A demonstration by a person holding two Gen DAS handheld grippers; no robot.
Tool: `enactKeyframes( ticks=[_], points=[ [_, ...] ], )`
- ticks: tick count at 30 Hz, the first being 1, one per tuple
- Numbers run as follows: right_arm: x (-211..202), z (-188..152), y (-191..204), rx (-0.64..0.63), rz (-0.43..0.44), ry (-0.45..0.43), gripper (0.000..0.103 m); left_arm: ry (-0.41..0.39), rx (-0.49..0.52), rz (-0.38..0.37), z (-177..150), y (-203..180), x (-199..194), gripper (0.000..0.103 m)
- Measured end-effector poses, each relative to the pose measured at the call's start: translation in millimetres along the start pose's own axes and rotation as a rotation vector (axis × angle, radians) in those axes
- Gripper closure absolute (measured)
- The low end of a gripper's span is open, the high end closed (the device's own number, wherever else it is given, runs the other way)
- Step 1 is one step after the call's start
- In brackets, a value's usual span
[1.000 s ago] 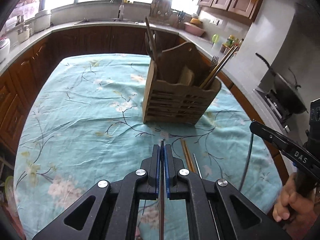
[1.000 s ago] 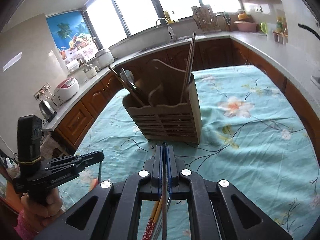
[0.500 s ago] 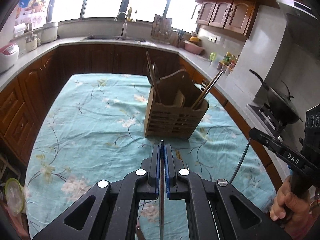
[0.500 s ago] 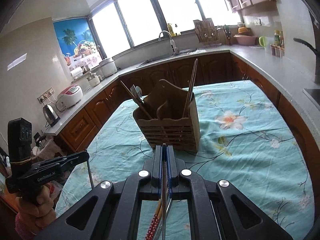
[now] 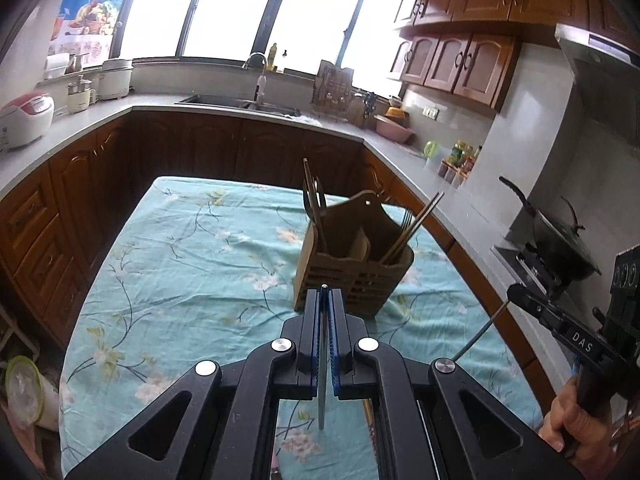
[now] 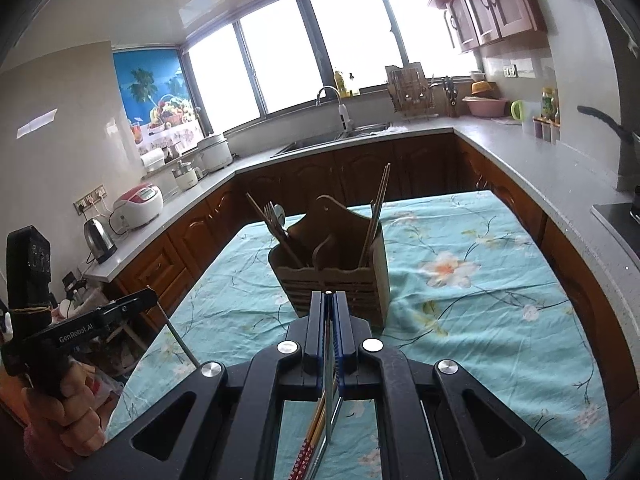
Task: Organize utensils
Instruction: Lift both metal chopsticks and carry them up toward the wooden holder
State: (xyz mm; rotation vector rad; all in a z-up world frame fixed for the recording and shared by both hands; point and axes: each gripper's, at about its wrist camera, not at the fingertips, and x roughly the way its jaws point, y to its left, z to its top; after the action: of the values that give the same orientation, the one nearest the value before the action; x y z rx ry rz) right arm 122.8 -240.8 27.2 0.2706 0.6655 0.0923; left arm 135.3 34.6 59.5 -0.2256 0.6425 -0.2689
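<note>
Utensils are on the way to the wooden holder (image 5: 352, 270), which stands on the table (image 5: 192, 264) with chopsticks and forks already inside. Both tongs have gone up and back from the table, so the holder looks smaller and farther off than a second ago. The left tongs (image 5: 325, 292) are clamped on one thin metal stick (image 5: 322, 392). The right tongs (image 6: 329, 298) are clamped on a thin metal stick (image 6: 329, 392) too, while red-ended chopsticks (image 6: 310, 436) show just below. Next job, I think: carry each stick over the holder and drop it in.
</note>
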Motion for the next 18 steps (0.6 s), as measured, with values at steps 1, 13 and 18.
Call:
enactKeyframes(
  ticks=[1, 13, 18],
  points=[
    [-0.5, 1.5, -0.1, 0.000, -0.001, -0.004, 0.099, -0.004, -0.003, 0.001, 1.6, 0.7, 0.5, 0.101],
    [-4.1, 27.7, -2.3, -0.004, -0.011, -0.070, 0.099, -0.089, -0.053, -0.016, 30.7, 7.7, 0.0, 0.101],
    [-2.8, 47.9, -3.6, -0.006, -0.016, -0.118, 0.099, -0.134, -0.068, -0.029, 51.0, 10.1, 6.0, 0.101]
  ],
)
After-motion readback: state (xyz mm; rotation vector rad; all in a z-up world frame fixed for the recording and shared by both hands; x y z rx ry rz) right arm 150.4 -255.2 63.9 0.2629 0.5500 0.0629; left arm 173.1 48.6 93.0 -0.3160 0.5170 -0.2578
